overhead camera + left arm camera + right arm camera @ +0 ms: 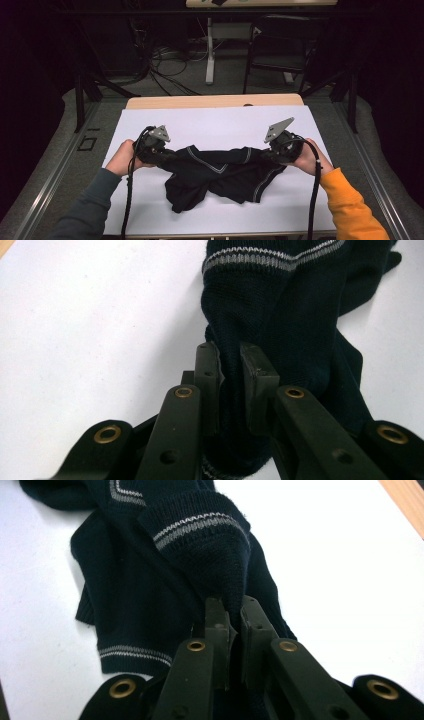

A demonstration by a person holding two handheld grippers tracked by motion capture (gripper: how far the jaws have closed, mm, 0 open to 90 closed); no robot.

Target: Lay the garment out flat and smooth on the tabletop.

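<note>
**Item: one navy knit sweater, held at both ends**

One dark navy sweater with grey-striped trim, bunched on the white surface. Your left hand-held gripper pinches a fold at its left end; your right hand-held gripper pinches knit beside a striped cuff at the right. Both pairs of jaws are pressed onto fabric. The long axis runs left to right between your two hands, the middle sagging toward you and touching the surface. Count: one garment, two hand-held grippers, each equally engaged.
</note>
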